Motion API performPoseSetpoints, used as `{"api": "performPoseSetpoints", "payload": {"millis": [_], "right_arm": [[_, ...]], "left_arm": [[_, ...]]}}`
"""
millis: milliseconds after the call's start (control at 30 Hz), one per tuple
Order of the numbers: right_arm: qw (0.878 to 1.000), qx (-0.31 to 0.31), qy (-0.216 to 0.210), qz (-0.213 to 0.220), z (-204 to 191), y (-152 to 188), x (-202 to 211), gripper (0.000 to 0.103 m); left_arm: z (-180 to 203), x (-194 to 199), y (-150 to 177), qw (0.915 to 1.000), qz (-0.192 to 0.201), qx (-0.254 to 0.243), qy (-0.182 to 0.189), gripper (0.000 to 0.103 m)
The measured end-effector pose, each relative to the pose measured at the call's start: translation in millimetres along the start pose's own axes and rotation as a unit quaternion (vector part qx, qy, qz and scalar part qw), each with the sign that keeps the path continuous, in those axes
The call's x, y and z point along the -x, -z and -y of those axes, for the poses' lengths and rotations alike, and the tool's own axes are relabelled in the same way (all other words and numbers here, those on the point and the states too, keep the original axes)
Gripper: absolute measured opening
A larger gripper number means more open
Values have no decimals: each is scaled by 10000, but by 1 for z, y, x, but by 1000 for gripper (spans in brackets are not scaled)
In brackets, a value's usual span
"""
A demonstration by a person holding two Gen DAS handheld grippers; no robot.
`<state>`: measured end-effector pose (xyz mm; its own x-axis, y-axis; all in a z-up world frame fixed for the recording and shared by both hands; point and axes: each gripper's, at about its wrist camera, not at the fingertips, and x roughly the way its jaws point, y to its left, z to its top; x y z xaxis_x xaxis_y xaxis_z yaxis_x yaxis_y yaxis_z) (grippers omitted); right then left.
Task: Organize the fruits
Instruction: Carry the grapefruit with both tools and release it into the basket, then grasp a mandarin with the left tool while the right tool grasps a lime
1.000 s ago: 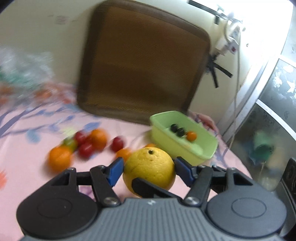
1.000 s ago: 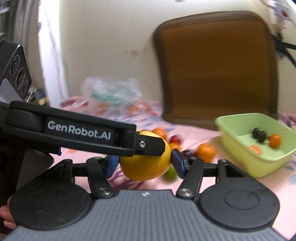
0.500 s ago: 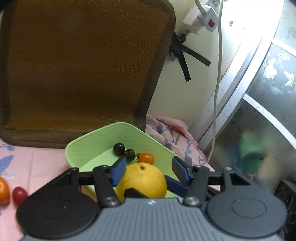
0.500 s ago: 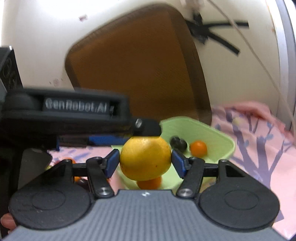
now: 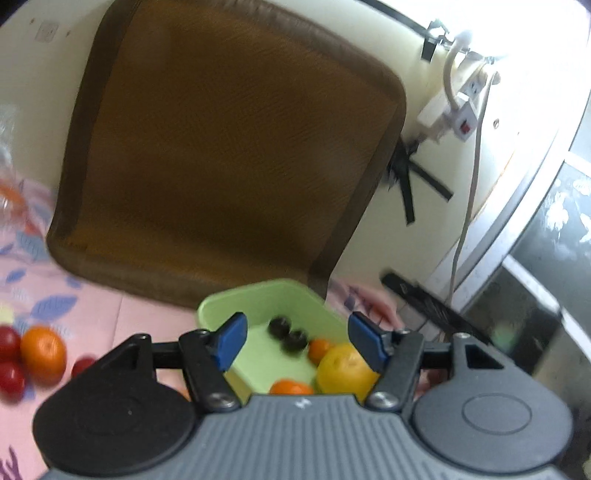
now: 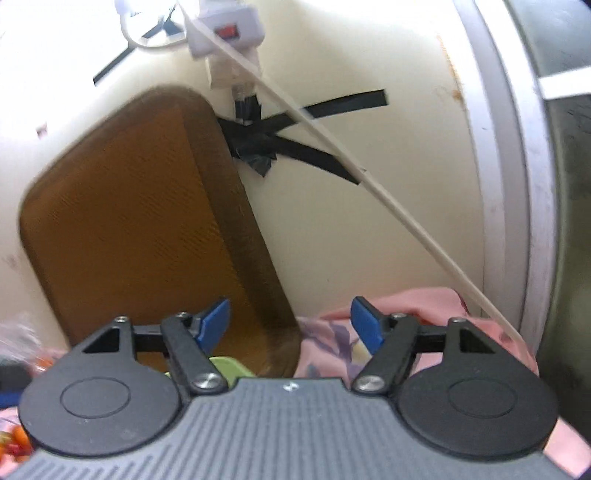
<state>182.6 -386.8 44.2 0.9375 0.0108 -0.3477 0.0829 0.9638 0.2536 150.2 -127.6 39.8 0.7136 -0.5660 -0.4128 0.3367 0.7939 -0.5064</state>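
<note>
fruit sorting is partway: your left gripper (image 5: 295,341) and right gripper (image 6: 290,325) gape empty, yellow citrus (image 5: 345,369) lies in the green tub (image 5: 258,295), tangerine (image 5: 43,352) and red fruits (image 5: 9,360) wait outside.

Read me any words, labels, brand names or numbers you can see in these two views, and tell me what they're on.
No words or numbers can be read in either view.
left gripper body: small pale logo mark, no letters.
right gripper body: same small mark.
power strip: red switch, no legible marking.

A large yellow citrus (image 5: 345,371) lies in the green tub (image 5: 258,295) beside small oranges (image 5: 319,349).
</note>
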Motion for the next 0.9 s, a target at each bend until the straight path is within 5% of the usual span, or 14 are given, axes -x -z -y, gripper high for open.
{"api": "performPoseSetpoints", "payload": {"millis": [133,267,367,500,700,900], "right_arm": [[9990,423,-150,-88,-11,11,-24,74],[9923,1086,83,591,-37,28,-7,76],[9866,1502,-245,586,-57,39,-2,79],[9616,2612,-112,838,-97,60,11,79],[9662,2505,70,599,-108,64,47,79],[9572,2837,263,518,-130,80,84,88]], "left_arm": [[-24,24,4,9998,52,186,-67,61],[-54,57,-1,9980,337,315,-439,61],[-74,79,-1,9952,491,478,-692,61],[-92,105,3,9918,599,497,-1017,61],[-112,142,18,9840,558,119,-1689,64],[-137,165,32,9815,459,147,-1850,64]]}}
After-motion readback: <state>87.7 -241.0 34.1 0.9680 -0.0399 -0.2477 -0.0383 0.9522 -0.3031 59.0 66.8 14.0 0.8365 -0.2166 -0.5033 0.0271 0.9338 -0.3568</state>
